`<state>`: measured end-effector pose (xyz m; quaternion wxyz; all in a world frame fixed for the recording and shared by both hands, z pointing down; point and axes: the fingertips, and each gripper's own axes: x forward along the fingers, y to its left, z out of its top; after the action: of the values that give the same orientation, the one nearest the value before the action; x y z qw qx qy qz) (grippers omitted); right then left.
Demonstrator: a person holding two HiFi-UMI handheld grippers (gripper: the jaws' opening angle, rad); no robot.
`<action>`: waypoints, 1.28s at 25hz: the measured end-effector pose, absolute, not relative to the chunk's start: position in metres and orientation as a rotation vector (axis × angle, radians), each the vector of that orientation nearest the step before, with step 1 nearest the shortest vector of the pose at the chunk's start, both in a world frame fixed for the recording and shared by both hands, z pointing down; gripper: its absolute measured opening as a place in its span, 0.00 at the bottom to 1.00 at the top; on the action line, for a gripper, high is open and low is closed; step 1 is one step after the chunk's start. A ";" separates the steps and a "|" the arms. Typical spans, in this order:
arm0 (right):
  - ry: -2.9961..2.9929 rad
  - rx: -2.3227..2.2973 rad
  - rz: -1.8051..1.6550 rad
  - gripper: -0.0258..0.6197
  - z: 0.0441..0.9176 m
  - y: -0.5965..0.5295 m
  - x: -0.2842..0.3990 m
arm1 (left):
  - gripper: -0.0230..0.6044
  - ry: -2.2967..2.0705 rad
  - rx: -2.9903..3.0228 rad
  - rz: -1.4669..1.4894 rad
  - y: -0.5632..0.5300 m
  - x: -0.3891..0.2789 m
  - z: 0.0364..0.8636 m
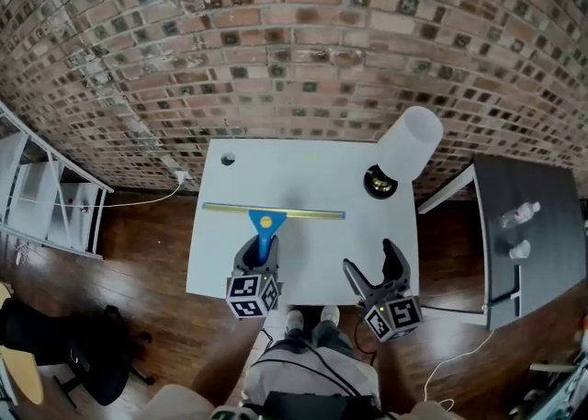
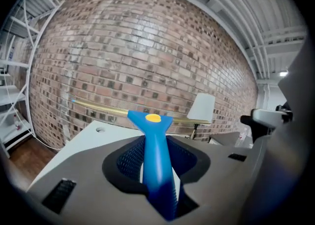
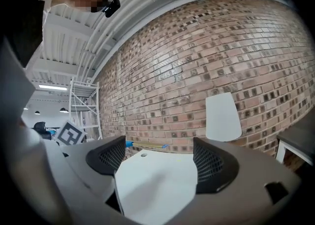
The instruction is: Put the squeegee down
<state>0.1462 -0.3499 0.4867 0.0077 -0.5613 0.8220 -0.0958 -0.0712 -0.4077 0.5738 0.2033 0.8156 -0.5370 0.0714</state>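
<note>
The squeegee has a blue handle (image 1: 265, 236) with a yellow dot and a long brass-coloured blade bar (image 1: 274, 212). My left gripper (image 1: 257, 257) is shut on the handle (image 2: 156, 155), holding it above the white table (image 1: 303, 175) with the blade (image 2: 98, 106) crosswise and pointing toward the brick wall. My right gripper (image 1: 378, 271) stands open over the table's near right part with nothing between its fingers (image 3: 210, 164). From the right gripper view the squeegee's blade (image 3: 147, 144) shows far off to the left.
A white desk lamp (image 1: 404, 152) with a dark base stands at the table's far right corner. A small hole (image 1: 227, 159) marks the far left corner. A dark side table (image 1: 528, 234) with small bottles is to the right; a white rack (image 1: 46, 198) to the left.
</note>
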 end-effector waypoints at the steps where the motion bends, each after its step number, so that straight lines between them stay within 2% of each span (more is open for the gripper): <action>1: 2.563 -1.770 -0.315 0.72 0.490 -0.352 0.153 | 0.22 -1.485 2.261 0.223 -0.425 -0.064 0.585; 12: 2.556 -1.938 -0.473 0.72 0.556 -0.370 0.220 | 0.22 -1.498 2.006 0.565 -0.628 0.001 0.748; 18: 2.479 -2.026 -0.544 0.73 0.574 -0.362 0.253 | 0.23 -1.497 1.865 0.704 -0.643 0.007 0.792; 21: 2.445 -2.037 -0.563 0.72 0.575 -0.359 0.261 | 0.27 -1.448 1.933 0.826 -0.638 0.016 0.808; 23: 2.426 -2.026 -0.556 0.72 0.570 -0.362 0.261 | 0.43 -1.409 2.007 0.861 -0.637 0.020 0.803; 26: 2.416 -1.989 -0.529 0.73 0.556 -0.365 0.254 | 0.45 -1.453 2.081 0.856 -0.625 0.006 0.757; 28: 2.417 -1.956 -0.496 0.73 0.542 -0.369 0.248 | 0.49 -1.453 2.185 0.799 -0.615 0.002 0.720; 30: 2.420 -1.920 -0.454 0.73 0.526 -0.374 0.242 | 0.61 -1.453 2.283 0.728 -0.602 -0.003 0.679; 32: 2.420 -1.878 -0.408 0.73 0.506 -0.381 0.237 | 0.62 -1.486 2.372 0.636 -0.586 -0.014 0.630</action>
<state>0.2367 -0.3807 0.5064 0.0257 -0.6076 0.7828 -0.1319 -0.0136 -0.5858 0.6297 0.1350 0.8189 -0.5128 0.2197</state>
